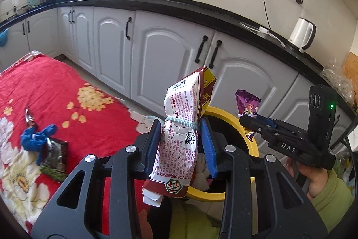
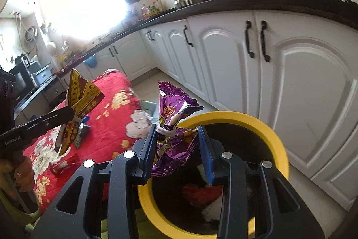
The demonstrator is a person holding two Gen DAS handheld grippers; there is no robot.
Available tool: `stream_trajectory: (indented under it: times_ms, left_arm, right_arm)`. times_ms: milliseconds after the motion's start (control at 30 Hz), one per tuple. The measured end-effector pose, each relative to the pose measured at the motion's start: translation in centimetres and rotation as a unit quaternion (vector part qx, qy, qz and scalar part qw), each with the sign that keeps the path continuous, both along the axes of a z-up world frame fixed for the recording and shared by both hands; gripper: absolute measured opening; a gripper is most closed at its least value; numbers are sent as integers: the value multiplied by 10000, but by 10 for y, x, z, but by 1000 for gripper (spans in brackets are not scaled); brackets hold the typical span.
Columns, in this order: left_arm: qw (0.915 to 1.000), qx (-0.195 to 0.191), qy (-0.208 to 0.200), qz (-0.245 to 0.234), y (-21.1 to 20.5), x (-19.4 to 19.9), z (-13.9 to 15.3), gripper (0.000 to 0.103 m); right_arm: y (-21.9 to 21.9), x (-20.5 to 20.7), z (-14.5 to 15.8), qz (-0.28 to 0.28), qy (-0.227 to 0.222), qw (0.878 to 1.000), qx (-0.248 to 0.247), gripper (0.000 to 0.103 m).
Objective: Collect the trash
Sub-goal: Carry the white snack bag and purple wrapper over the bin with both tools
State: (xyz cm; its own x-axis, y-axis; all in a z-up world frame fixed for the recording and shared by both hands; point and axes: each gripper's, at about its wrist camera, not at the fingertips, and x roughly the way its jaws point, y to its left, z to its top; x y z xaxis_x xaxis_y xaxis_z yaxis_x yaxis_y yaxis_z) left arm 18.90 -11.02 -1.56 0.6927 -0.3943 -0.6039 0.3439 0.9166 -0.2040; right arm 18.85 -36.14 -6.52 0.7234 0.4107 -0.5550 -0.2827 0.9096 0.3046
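The red-and-white snack packet (image 1: 179,131) stands upright between the fingers of the left gripper (image 1: 182,145), pinched at its waist where a pale band cinches it; it looks light, crinkly and limp, likely slick film, so the tied neck is the sensible place to hold, and that is just where the blue pads (image 1: 208,145) bear on it; top and bottom flare free above and below the grip. Over on the other side, the purple wrapper (image 2: 174,133) is clamped the same way in the right gripper (image 2: 176,149), fingers drawn in narrow on its knotted middle, its upper end fanning out above; feather-light by the look of it, and apt to slide if the squeeze eases. Both packets hang over or just beside the yellow-rimmed bin (image 2: 277,140), the purple one above the near rim, rubbish already lying in the dark bottom; the red one sits at the rim's edge. Behind, on the red floral cloth (image 1: 56,86), a blue crumpled thing (image 1: 38,138) and a dark wrapper (image 1: 56,156) lie uncollected.
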Motion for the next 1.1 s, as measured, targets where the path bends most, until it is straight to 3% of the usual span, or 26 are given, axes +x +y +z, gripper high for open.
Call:
stream_trajectory:
  times_ms: [533, 1100]
  left_arm:
    - [9986, 155, 412, -306, -41, 13, -34, 29]
    - [9940, 304, 949, -462, -68, 29, -75, 29]
  right_arm:
    - [-37, -3, -34, -383, 348, 9987, 1, 35]
    - [-49, 1, -67, -501, 831, 9952, 126, 36]
